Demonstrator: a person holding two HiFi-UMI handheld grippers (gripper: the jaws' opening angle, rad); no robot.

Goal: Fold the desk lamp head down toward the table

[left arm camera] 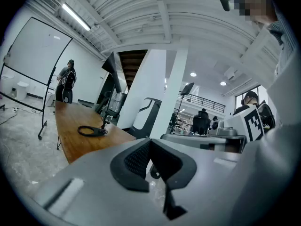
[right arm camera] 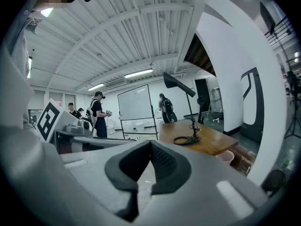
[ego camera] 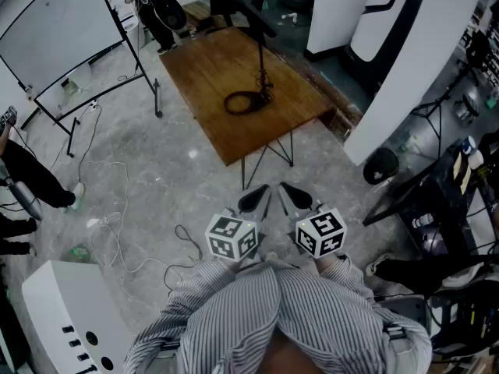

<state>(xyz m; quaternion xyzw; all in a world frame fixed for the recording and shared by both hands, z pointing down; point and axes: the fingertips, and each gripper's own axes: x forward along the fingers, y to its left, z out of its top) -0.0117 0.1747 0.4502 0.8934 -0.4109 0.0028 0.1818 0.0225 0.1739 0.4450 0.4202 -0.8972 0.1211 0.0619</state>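
The black desk lamp stands on the wooden table (ego camera: 234, 76), well ahead of me. Its ring base (ego camera: 245, 101) lies flat, a thin pole (ego camera: 261, 57) rises from it, and the long head (ego camera: 242, 6) is raised and angled. In the left gripper view the lamp's base (left arm camera: 91, 131) and head (left arm camera: 115, 67) show far off at left. In the right gripper view the base (right arm camera: 186, 140) and head (right arm camera: 178, 84) show at centre right. My left gripper (ego camera: 257, 197) and right gripper (ego camera: 295, 195) are held side by side over the floor, short of the table. Both are shut with nothing in them.
A whiteboard on a wheeled stand (ego camera: 62, 29) stands left of the table, with cables (ego camera: 117, 232) trailing over the floor. A white pillar (ego camera: 413, 61) and black equipment (ego camera: 460, 201) crowd the right. A person (ego camera: 31, 181) stands at far left, another (ego camera: 160, 6) beyond the table.
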